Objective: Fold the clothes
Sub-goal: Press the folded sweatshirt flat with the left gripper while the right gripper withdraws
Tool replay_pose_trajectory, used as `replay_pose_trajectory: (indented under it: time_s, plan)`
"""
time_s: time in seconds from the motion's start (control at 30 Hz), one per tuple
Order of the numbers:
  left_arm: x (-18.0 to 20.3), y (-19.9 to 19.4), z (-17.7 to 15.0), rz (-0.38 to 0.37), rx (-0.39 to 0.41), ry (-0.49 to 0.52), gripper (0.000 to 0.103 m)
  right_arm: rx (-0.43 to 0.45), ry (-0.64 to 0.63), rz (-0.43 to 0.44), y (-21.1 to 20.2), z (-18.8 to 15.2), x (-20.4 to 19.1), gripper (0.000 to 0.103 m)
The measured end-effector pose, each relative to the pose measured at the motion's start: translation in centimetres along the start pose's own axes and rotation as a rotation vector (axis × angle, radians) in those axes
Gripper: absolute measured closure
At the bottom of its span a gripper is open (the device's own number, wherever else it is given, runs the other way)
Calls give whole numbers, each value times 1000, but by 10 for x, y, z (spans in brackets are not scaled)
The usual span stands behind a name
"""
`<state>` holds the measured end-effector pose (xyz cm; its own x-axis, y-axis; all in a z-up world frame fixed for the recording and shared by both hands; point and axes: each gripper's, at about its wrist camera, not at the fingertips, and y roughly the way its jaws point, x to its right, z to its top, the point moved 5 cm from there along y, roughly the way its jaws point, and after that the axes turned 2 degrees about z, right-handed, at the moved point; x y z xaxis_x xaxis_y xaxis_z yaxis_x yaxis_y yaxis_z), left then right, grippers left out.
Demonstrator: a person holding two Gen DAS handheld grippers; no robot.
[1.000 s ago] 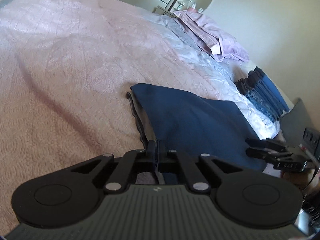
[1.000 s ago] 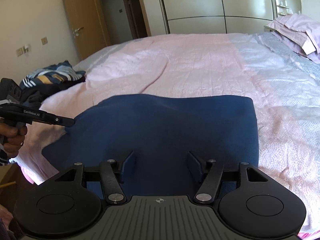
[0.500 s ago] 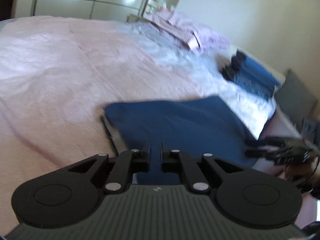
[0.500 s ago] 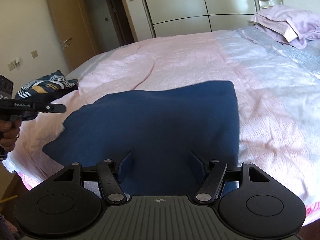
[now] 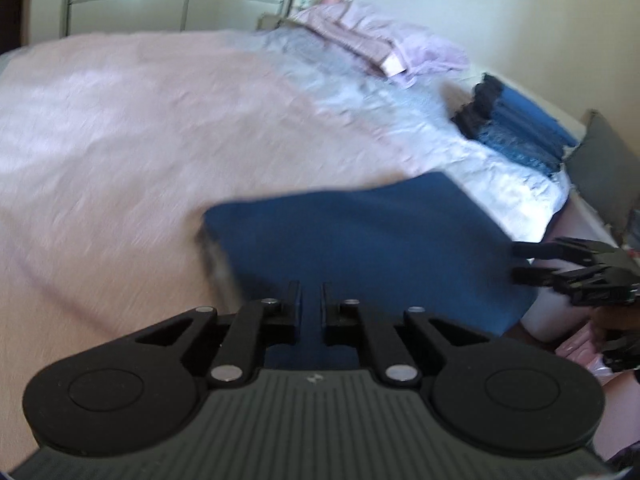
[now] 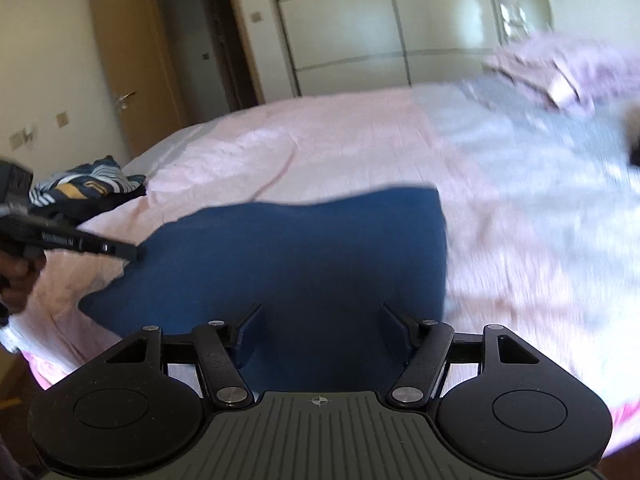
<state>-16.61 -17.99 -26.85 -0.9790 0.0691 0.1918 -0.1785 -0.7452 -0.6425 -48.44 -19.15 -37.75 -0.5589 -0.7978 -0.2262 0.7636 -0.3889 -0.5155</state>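
A folded dark blue garment (image 5: pixel 360 248) lies flat on the pink bedspread (image 5: pixel 120 128) near the bed's edge. My left gripper (image 5: pixel 309 300) hovers over its near left part with the jaws a narrow gap apart and nothing clamped between them. In the right wrist view the left gripper (image 6: pixel 130 251) shows as a thin black bar with its tip at the blue garment's (image 6: pixel 304 264) left edge. My right gripper (image 6: pixel 322 322) stands wide open above the garment's near edge. The left wrist view shows the right gripper (image 5: pixel 520 264) at the garment's right end.
A stack of folded blue clothes (image 5: pixel 516 132) sits on the grey sheet at the far right. Lilac pillows (image 5: pixel 380 44) lie at the head of the bed. A patterned heap of clothes (image 6: pixel 88 184) lies at the bed's left corner. Wardrobe doors (image 6: pixel 360 28) and a wooden door (image 6: pixel 132 68) stand behind.
My left gripper was shut on the garment's edge a second ago; its jaws have since parted and let go. Both grippers have drawn back and tilted up from the garment.
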Motion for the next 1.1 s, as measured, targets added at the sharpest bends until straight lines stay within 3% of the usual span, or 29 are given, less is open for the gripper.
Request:
replay_pose_trajectory:
  time_s: [0.2, 0.37, 0.47, 0.57, 0.77, 0.93, 1.1]
  plan:
    - [20, 41, -10, -52, -116, 53, 98, -18, 15, 39, 41, 13, 21, 37]
    - [19, 34, 7, -36, -95, 59, 97, 38, 146, 38, 49, 26, 64, 37]
    - [36, 38, 35, -84, -54, 83, 97, 87, 208, 42, 47, 36, 85, 37]
    - [55, 58, 31, -117, -86, 120, 97, 67, 247, 40, 61, 45, 108, 37]
    - [93, 97, 24, -182, -149, 192, 96, -60, 195, 50, 108, 57, 137, 41]
    - [106, 117, 23, -219, -190, 206, 95, -48, 179, 34, 122, 66, 165, 42]
    - [110, 112, 22, -191, -181, 228, 95, -49, 152, -14, 117, 63, 167, 42]
